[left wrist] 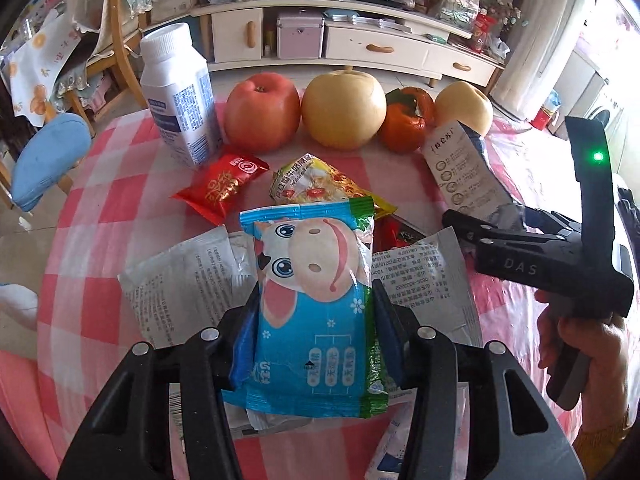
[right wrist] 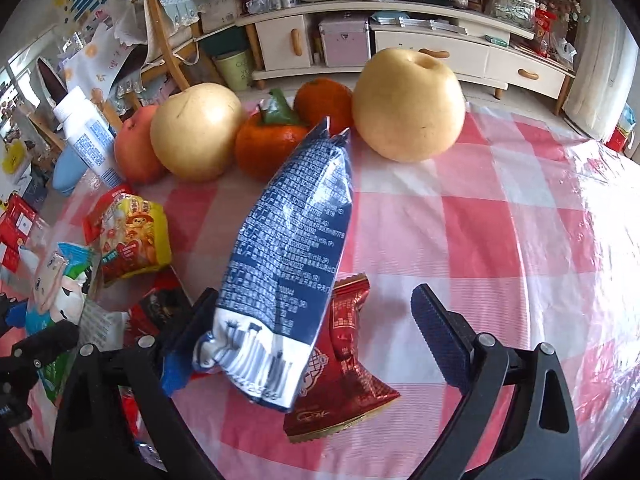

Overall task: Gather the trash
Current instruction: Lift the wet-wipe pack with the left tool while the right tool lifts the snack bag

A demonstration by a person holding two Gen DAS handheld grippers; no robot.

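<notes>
My left gripper (left wrist: 316, 300) is shut on a blue cow-print wrapper (left wrist: 316, 288) and holds it over silver torn wrappers (left wrist: 180, 280) on the pink checked table (left wrist: 100, 208). A red wrapper (left wrist: 222, 186) and a yellow wrapper (left wrist: 316, 180) lie beyond it. My right gripper (right wrist: 312, 312) is open around a blue-and-white printed packet (right wrist: 288, 248), which leans against its left finger (right wrist: 192, 320); the right finger stands apart. A dark red wrapper (right wrist: 344, 364) lies under the packet. The right gripper also shows in the left wrist view (left wrist: 468, 228) beside the same packet (left wrist: 464, 168).
A white bottle (left wrist: 180, 96) stands at the back left. An apple (left wrist: 262, 110), two pears (left wrist: 344, 110) (right wrist: 408, 104) and tangerines (left wrist: 404, 126) line the table's far edge. A chair and a cluttered TV cabinet (left wrist: 360, 44) stand behind.
</notes>
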